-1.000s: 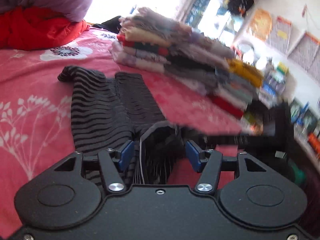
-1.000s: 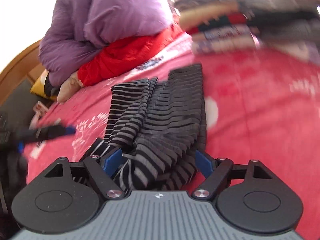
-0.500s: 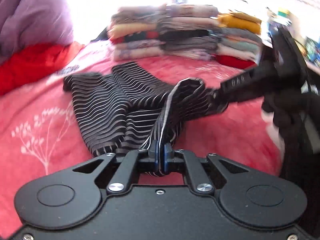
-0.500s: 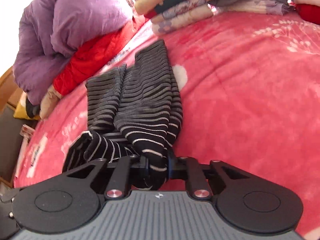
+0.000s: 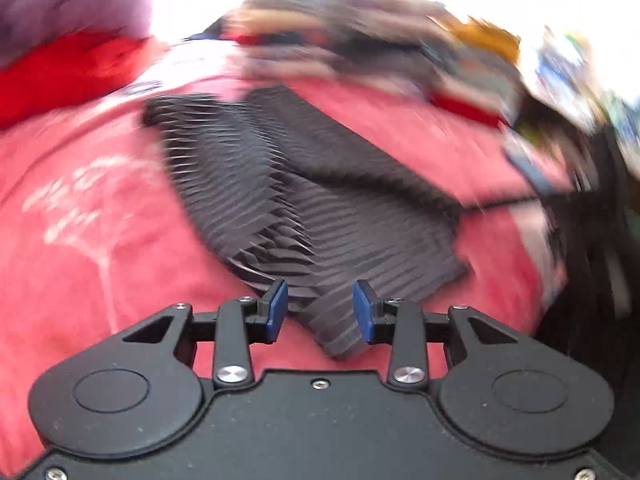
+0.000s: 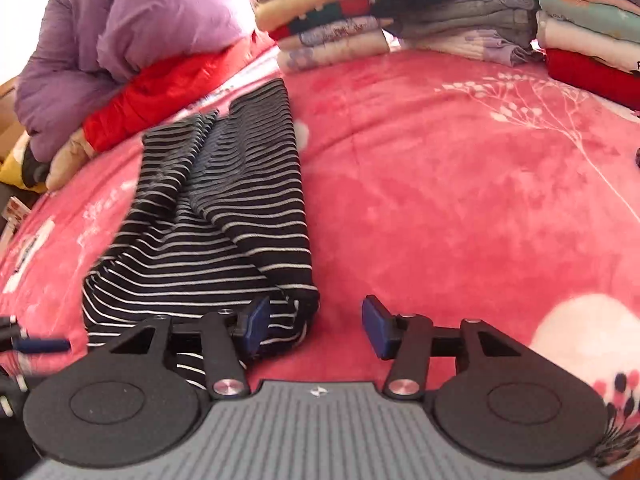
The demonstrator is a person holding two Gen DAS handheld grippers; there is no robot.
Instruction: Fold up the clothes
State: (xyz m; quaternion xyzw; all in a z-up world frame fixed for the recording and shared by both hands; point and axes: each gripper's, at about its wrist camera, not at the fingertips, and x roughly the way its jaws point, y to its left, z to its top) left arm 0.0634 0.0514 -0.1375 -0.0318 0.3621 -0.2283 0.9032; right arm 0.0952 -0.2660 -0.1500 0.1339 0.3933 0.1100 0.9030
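A black garment with thin white stripes lies folded lengthwise on the pink bedspread. In the blurred left wrist view the same striped garment spreads out ahead. My left gripper is open, and a corner of the cloth lies loose between its blue pads. At the garment's near right corner my right gripper is open too; its left pad touches the hem, and the right pad hangs over bare bedspread. The tip of the other gripper shows at the left edge.
Stacks of folded clothes line the far side of the bed. At the far left, a purple puffy jacket sits on a red one. The folded stack is blurred in the left wrist view.
Both grippers were shut on the striped garment half a second ago and have now opened, letting it drop flat on the bed. The raised fold is gone. The left view is in fast motion.
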